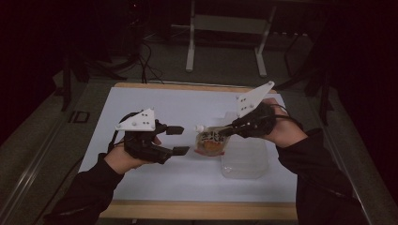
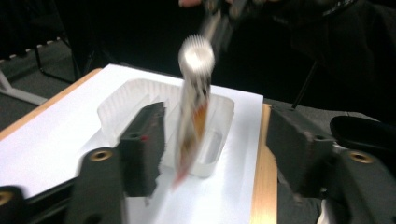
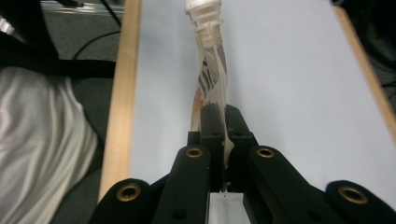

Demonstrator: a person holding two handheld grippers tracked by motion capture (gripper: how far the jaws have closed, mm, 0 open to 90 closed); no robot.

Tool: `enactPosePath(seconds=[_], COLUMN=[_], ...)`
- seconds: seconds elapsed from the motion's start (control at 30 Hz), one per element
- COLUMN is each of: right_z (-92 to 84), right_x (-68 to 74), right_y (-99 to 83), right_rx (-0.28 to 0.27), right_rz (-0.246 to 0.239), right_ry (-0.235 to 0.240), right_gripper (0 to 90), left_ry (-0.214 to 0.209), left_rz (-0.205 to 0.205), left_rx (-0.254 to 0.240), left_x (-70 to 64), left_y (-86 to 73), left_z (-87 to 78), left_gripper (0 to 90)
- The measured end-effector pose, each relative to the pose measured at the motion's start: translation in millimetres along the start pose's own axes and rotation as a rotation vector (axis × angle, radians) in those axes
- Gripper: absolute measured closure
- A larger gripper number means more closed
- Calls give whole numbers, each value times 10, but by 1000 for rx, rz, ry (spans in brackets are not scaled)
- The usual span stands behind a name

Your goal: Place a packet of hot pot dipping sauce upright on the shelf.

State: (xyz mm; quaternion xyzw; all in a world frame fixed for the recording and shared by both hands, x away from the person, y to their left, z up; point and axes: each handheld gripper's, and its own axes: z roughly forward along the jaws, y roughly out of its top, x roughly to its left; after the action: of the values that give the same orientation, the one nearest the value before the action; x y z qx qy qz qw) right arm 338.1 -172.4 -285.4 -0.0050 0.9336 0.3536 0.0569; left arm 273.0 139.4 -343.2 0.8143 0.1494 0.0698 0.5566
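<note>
While the right gripper (image 1: 225, 131) pinches the spouted pouch (image 1: 211, 142) tight above the white worktop (image 1: 164, 105), beside the clear tray (image 1: 246, 161), the let-go left gripper (image 1: 178, 140) should stay clear so it lands inside.

The soft spouted pouch with orange and dark print (image 2: 191, 116) is smeared by motion in the left gripper view, so its lettering cannot be read; in the high view (image 1: 212, 142) the print is too small to make out. The right gripper (image 3: 219, 122) hides the pouch's near edge between its black jaws. The clear plastic tray (image 1: 245, 159) is partly covered by the pouch. The room beyond the table's far side is too dark to tell apart.
</note>
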Motion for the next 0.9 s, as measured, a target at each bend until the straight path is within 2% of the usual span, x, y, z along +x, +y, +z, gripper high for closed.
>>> enactPosePath(seconds=[0.07, 0.17, 0.23, 0.27, 0.3, 0.33, 0.37, 0.4, 0.43, 0.47, 0.57, 0.67, 0.7, 0.73, 0.9], right_z=[-24, -100, -137, -158, -177, -196, -196, -228, -242, -242, -295, -323, -330, -331, -328], right_x=[-27, -127, -175, -199, -218, -238, -238, -276, -303, -303, -412, -495, -524, -549, -656], right_y=[-2, -28, -52, -65, -80, -96, -96, -125, -145, -145, -211, -252, -262, -273, -318], right_rx=[3, 31, 32, 32, 26, 22, 22, 21, 19, 19, 19, 26, 35, 40, 62], right_rz=[1, 2, -6, -9, -13, -18, -18, -21, -21, -21, -10, 10, 12, 14, 21], right_ry=[-7, -20, -34, -37, -37, -45, -45, -51, -53, -53, -70, -83, -87, -93, -109], right_gripper=[899, 899, 899, 899, 899, 899, 899, 899, 899, 899, 898, 898, 898, 898, 898], left_ry=[2, -27, -12, -12, -7, 2, 2, 24, 21, 21, 10, 5, 5, 8, 12], left_rz=[-4, -22, -46, -46, -62, -65, -65, -71, -88, -88, -138, -157, -157, -169, -205], left_rx=[0, 15, -12, -12, -41, -43, -43, -39, -34, -34, -18, 10, 10, 20, 21], left_x=[4, 31, 37, 37, 35, 28, 28, 8, 2, 2, -50, -91, -91, -105, -100], left_y=[-45, -257, -380, -380, -515, -581, -581, -709, -770, -770, -993, -1132, -1132, -1209, -1339], left_z=[-8, -29, -28, -28, -26, -20, -20, -2, 7, 7, 42, 58, 58, 57, 47], left_gripper=[289, 198, 157, 148, 127, 110, 99, 79, 72, 70, 63, 62, 61, 60, 53])
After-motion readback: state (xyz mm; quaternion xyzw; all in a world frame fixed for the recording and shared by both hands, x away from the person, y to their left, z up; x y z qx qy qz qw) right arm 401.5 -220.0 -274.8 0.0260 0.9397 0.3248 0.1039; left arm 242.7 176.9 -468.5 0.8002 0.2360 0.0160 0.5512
